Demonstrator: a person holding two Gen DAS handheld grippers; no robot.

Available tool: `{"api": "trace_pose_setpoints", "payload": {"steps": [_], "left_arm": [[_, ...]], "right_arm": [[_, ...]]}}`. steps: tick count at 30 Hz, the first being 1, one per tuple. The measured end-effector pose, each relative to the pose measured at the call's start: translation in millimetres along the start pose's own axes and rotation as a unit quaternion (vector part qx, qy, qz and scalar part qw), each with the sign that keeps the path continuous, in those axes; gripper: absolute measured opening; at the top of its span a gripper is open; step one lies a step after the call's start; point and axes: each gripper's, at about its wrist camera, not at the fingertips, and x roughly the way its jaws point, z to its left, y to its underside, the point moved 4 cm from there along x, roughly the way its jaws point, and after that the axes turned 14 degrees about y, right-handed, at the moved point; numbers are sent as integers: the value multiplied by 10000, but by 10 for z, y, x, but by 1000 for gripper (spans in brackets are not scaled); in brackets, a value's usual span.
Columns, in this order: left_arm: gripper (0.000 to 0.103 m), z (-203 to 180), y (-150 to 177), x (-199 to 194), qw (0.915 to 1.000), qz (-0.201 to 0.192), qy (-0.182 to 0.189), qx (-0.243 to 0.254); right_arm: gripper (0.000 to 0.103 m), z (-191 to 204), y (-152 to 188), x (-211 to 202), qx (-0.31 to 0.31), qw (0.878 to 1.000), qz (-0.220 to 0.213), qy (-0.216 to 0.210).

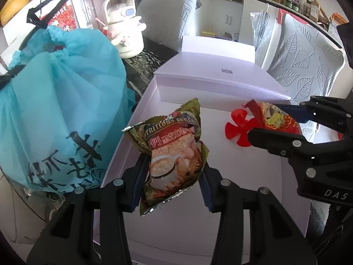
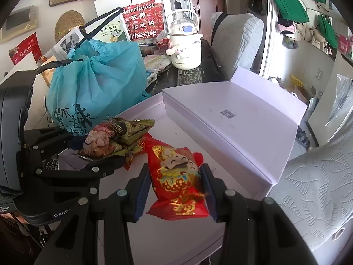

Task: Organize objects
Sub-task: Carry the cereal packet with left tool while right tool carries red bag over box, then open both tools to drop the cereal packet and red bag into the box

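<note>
My left gripper [image 1: 173, 176] is shut on a green cereal packet [image 1: 174, 154], which hangs upright over the floor of an open white box [image 1: 176, 231]. My right gripper [image 2: 176, 190] is shut on a red snack packet [image 2: 178, 183] with gold print, also above the box floor [image 2: 176, 128]. In the left wrist view the right gripper [image 1: 286, 128] comes in from the right with the red packet [image 1: 275, 119]. In the right wrist view the left gripper [image 2: 94, 152] holds the green packet [image 2: 114, 141] at the left. A red plastic propeller [image 1: 240, 130] lies in the box between the two packets.
A teal drawstring bag [image 1: 61, 101] stands against the box's left side. The box's raised lid [image 2: 242, 119] rises behind. A white kettle-shaped bottle [image 2: 185, 44] stands on the dark table further back. A chair with a leaf-pattern cover [image 1: 306, 66] is on the right.
</note>
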Motion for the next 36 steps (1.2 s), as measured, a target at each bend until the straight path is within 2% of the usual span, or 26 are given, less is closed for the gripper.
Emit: {"api": "trace_pose_setpoints", "payload": {"steps": [16, 30, 36], "left_arm": [[42, 31, 51, 118, 9995, 272, 85, -140], [44, -21, 8, 72, 9995, 216, 217, -120], [46, -47, -65, -69, 9996, -43, 262, -138]], "right_arm": [[47, -15, 26, 76, 102, 9998, 156, -41], [48, -13, -25, -37, 86, 9999, 22, 59], [48, -35, -72, -168, 123, 9998, -118, 81]]}}
